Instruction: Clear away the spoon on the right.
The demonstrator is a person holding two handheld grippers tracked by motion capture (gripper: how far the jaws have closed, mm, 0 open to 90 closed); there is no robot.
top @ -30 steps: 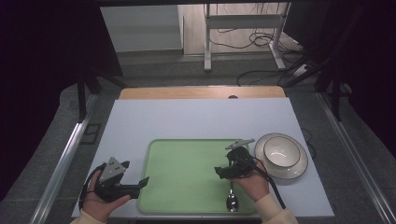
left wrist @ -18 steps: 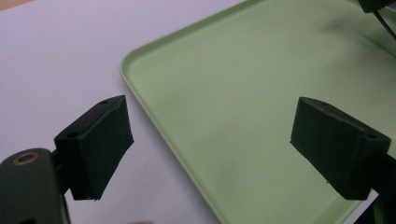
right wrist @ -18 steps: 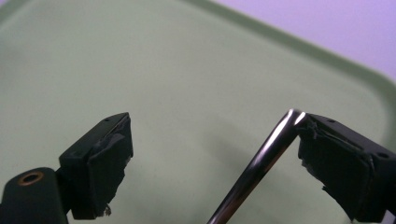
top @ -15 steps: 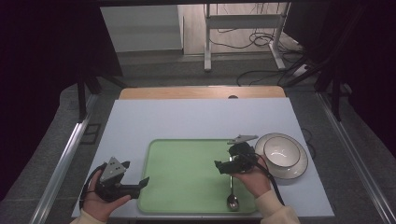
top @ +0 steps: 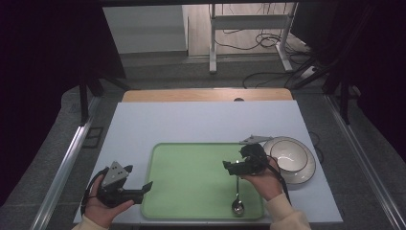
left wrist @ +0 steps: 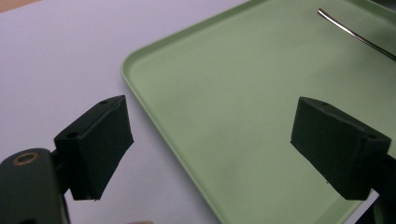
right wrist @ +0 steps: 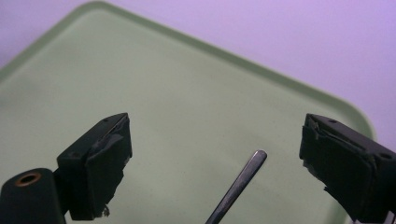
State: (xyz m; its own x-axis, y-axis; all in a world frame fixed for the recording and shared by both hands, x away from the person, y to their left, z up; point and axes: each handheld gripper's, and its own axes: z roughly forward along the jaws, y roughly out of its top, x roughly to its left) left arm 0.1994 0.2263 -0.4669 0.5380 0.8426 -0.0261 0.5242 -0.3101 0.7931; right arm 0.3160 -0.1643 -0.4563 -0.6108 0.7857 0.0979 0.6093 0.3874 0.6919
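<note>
Tray (top: 191, 177) at the worktop's (top: 201, 122) near edge, spoon (top: 237, 199) in its near right corner; bowl (top: 291, 158) just right of the tray.

A white bowl (top: 289, 159) with a darker rim stands on the pale table (top: 201, 122) near its right edge, just beside the green tray's right rim. Past the table's far edge runs a wooden strip (top: 206, 95). Beyond it, on the floor, stands a metal frame (top: 251, 28) with what look like loose cables (top: 261, 45) around it.
</note>
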